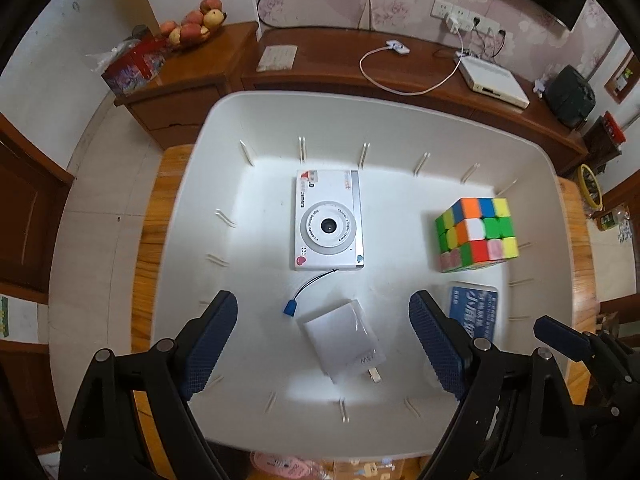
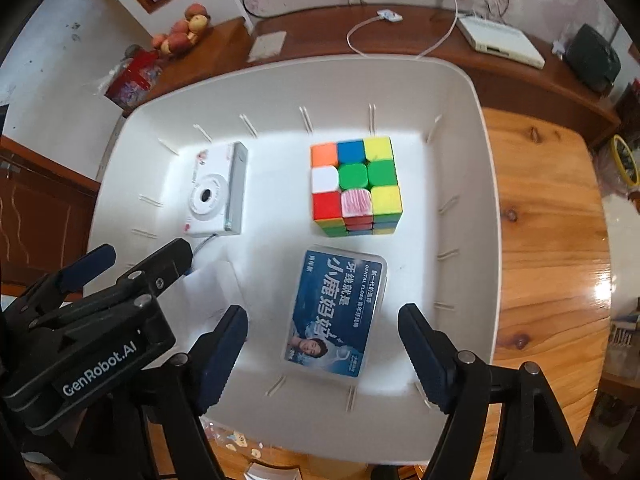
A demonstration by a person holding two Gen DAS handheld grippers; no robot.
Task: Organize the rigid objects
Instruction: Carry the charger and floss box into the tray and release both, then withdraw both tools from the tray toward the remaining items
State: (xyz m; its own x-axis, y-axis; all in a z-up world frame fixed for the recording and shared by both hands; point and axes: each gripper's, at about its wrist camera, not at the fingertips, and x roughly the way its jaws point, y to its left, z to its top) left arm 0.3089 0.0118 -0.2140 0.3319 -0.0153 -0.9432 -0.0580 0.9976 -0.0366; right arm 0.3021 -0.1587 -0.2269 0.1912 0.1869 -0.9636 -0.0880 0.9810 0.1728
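Note:
A white bin (image 1: pixel 400 116) (image 2: pixel 486 184) sits on a wooden table and holds several items. A white compact camera (image 1: pixel 329 222) (image 2: pixel 216 196) lies flat, its strap ending in a blue tag (image 1: pixel 289 307). Right of it stands a colour cube (image 1: pixel 476 234) (image 2: pixel 356 184). A white wrapped charger (image 1: pixel 344 340) (image 2: pixel 216 286) lies on the bin floor between the spread fingers of my left gripper (image 1: pixel 322 340), which is open and not touching it. A blue dental floss box (image 2: pixel 336 312) (image 1: pixel 472 312) lies flat between the fingers of my right gripper (image 2: pixel 322 344), also open and clear of it.
The wooden table (image 2: pixel 552 216) extends right of the bin. Behind it runs a dark wood cabinet (image 1: pixel 360 72) with a white cable, a white set-top box (image 1: pixel 494 80), a fruit bowl (image 1: pixel 192 26) and a red box (image 1: pixel 134 66). Small packets lie at the bin's near edge.

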